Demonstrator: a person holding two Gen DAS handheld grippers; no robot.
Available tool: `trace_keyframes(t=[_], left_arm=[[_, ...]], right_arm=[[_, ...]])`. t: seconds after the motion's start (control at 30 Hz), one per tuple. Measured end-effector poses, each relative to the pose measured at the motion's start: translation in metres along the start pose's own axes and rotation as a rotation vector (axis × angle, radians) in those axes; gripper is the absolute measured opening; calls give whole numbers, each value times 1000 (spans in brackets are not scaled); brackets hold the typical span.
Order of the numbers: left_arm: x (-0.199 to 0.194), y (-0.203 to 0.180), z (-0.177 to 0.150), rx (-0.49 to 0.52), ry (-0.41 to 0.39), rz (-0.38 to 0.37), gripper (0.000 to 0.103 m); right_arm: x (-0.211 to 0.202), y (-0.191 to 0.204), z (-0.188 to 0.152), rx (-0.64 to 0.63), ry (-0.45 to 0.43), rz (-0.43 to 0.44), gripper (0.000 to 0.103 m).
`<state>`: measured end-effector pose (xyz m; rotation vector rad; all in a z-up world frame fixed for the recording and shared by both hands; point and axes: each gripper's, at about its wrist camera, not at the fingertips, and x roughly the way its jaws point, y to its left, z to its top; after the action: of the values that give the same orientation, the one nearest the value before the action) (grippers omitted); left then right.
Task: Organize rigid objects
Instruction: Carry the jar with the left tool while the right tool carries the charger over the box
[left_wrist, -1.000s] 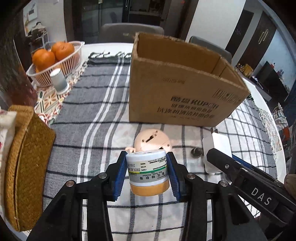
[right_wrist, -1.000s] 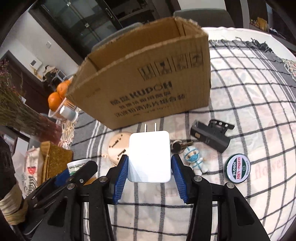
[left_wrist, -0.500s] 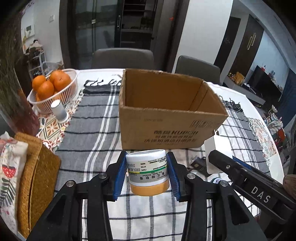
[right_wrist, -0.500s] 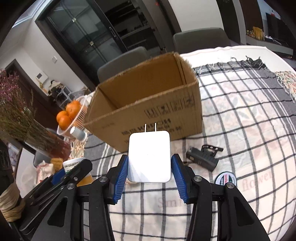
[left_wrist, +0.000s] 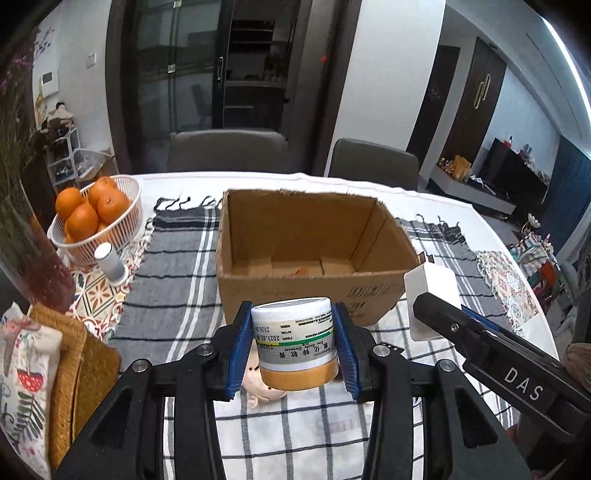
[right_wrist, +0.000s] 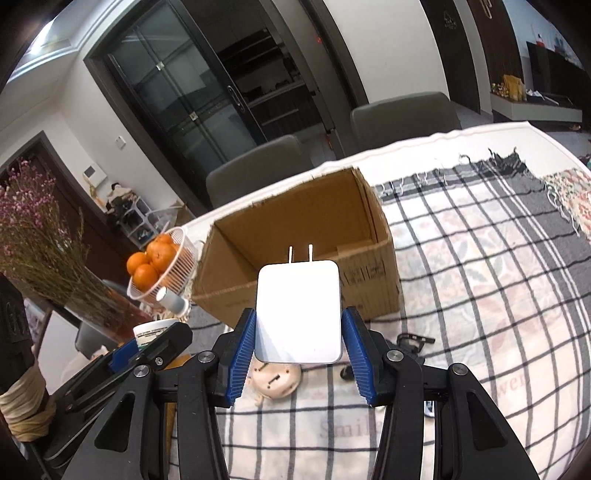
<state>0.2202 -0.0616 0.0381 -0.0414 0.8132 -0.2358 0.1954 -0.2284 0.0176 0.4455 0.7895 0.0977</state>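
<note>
1. The left gripper (left_wrist: 295, 350) has its blue jaws clamped on a small jar (left_wrist: 295, 343), held in the air above the surface (left_wrist: 461, 218), just in front of the cardboard box (left_wrist: 280, 291). The jar has a white lid end and an amber body; its label carries a green band, Chinese characters and a date beginning "2023.02".
2. The right gripper (right_wrist: 299, 343) has its jaws clamped on a white charger plug (right_wrist: 298, 312), its 2 prongs pointing toward the box, also off the surface.
3. The right gripper's arm reads "DAS" in white letters.
4. The box is open at the top; its front bears dark print too blurred to read. Inside, the bottom flaps show, with 1 small orange patch I cannot identify.
5. A white wire basket (left_wrist: 125, 225) holds oranges (left_wrist: 92, 210), with a small white cylinder (left_wrist: 110, 262) just beside it.
6. Under the grippers, a pale round item (right_wrist: 275, 382) and a black object (right_wrist: 410, 339) lie on the checked cloth (right_wrist: 498, 295).
</note>
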Motion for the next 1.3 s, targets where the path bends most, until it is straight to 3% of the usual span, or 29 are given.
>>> trace_keyframes(t=[0.5,1.3], left_arm=[[2,0,37,10,-39,6,42],[75,10,62,3,58,27,42]], right_arm=[[3,8,37,-33,-43,1,48],[62,-1,70,-63,31,-41,48]])
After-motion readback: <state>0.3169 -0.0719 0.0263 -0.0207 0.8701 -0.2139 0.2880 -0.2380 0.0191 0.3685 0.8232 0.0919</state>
